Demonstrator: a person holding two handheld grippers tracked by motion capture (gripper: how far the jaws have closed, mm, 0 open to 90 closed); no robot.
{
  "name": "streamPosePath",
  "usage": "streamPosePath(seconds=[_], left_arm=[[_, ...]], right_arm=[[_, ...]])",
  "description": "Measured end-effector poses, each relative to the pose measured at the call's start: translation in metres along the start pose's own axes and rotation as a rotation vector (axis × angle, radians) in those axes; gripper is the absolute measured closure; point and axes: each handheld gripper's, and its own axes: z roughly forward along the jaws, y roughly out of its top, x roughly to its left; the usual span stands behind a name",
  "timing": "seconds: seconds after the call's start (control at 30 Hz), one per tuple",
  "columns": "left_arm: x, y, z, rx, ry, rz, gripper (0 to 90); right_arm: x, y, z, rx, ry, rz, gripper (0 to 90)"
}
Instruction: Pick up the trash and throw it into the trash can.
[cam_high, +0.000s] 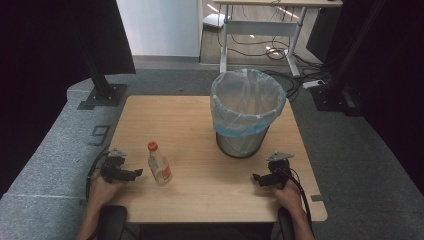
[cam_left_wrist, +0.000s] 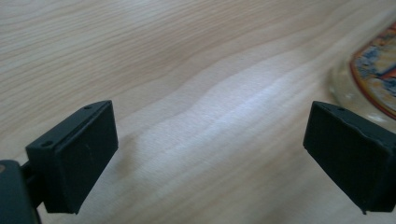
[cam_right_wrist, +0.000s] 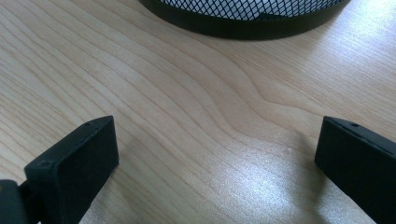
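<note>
Tipping threatens the upright bottle (cam_high: 159, 164) at three o'clock of the open, empty left tool (cam_high: 131, 173) if a jaw clips it; the right tool (cam_high: 258, 177) gapes empty.

1. In the left gripper view the bottle (cam_left_wrist: 373, 79) is cut off by the right edge; a blurred slice of glass and coloured label shows, its print unreadable.
2. In the right gripper view the bin (cam_right_wrist: 243, 18) is cut off by the top edge, leaving its black base ring and a strip of mesh.
3. In the high view the bin's liner (cam_high: 247, 107) hides the inside.
4. The person's forearms (cam_high: 90, 220) are cut off by the bottom edge.
</note>
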Motion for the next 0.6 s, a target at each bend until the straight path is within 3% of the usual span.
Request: streamPosePath(seconds=[0.6], left_arm=[[-0.036, 0.006, -0.025, -0.046, -0.090, 0.055, 0.0]], right_arm=[[0.001, 0.000, 0.000, 0.000, -0.005, 0.004, 0.0]])
